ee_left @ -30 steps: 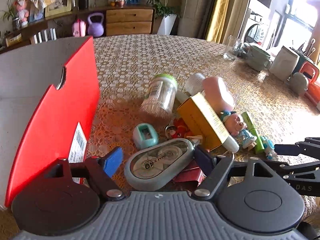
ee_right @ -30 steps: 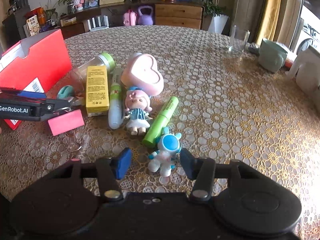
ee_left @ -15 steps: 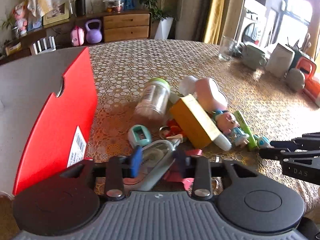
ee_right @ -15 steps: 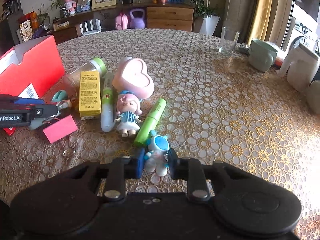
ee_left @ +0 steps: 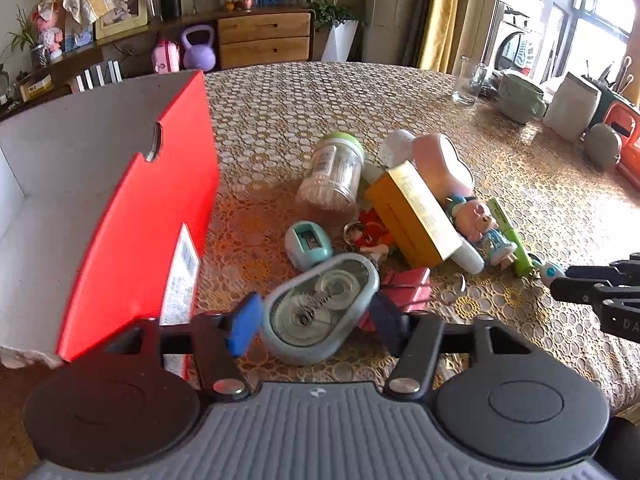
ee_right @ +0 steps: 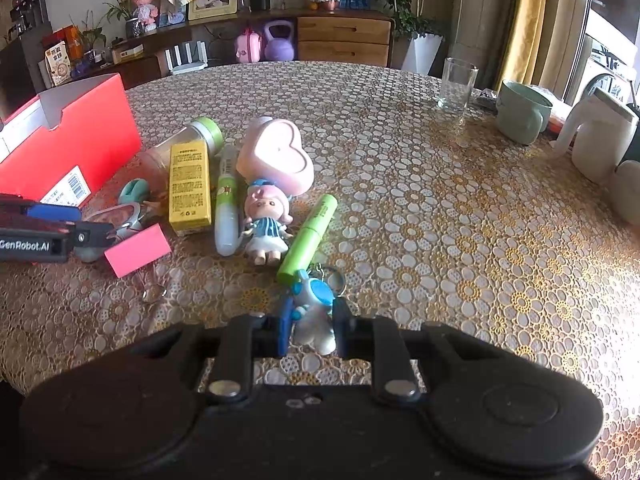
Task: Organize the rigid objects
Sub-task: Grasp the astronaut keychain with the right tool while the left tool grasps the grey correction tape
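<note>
A round surface (ee_right: 400, 160) with a lace-patterned cover carries a clutter near its left side. The largest thing, a red open box (ee_left: 140, 216), stands at the left edge, probably where you mean to gather the pieces. Your left tongs (ee_left: 316, 320) straddle the grey tape dispenser (ee_left: 320, 308) lying just beside the box; the jaws have just been opening and the pads stand off it, so it rests unheld on the surface. Your right tongs (ee_right: 312, 328) are clenched on the small blue-and-white astronaut keychain (ee_right: 314, 312) near the front edge, just beside the green pen (ee_right: 308, 236), ready for lifting.
</note>
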Motion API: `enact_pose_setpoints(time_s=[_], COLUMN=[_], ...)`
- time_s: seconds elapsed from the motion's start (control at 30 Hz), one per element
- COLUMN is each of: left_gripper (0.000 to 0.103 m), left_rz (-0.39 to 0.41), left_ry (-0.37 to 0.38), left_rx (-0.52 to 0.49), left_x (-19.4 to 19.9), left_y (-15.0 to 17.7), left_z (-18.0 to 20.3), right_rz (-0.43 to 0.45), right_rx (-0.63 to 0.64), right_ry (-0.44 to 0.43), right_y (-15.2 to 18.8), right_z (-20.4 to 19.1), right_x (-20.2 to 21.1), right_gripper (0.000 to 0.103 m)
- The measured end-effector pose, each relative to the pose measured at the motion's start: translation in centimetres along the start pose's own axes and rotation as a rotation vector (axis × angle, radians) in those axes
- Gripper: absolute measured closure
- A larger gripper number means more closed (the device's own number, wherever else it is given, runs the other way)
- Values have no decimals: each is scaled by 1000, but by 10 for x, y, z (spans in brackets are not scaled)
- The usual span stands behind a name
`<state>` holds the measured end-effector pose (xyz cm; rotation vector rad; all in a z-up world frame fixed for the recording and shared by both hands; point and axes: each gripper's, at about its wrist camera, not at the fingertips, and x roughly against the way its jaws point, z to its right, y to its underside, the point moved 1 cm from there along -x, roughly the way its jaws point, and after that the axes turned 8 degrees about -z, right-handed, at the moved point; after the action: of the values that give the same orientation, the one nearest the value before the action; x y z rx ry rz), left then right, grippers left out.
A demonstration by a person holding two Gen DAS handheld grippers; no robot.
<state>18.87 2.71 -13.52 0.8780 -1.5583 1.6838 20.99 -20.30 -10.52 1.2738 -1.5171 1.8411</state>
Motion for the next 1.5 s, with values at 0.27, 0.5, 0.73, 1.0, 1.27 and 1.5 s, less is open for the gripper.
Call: enact_pose_setpoints(time_s=[0.27, 0.5, 0.73, 1.0, 1.27, 1.5], left_gripper=[39, 37, 37, 45, 50, 52], left_rz=[-14, -2, 23, 16, -8, -20], left_ry=[-21, 23, 28, 57, 84, 94], left_rx=[13, 56, 44, 19, -15, -93], left_x=[-12, -16, -17, -13, -3, -3], left_y=[-1, 0, 3, 6, 20, 23], left_z=[-1, -11, -10, -1, 15, 27], right_rz=[-16, -28, -14, -4, -8, -15], right_rx=[7, 1, 32, 33, 29, 22], right_ry=[-21, -32, -20, -7, -24, -31], right_y=[3, 2, 2, 4, 12, 17], right_z=[4, 6, 1, 0, 5, 5], right_x=[-4, -11, -14, -12, 2, 4], right_gripper=[80, 73, 69, 77, 77, 77])
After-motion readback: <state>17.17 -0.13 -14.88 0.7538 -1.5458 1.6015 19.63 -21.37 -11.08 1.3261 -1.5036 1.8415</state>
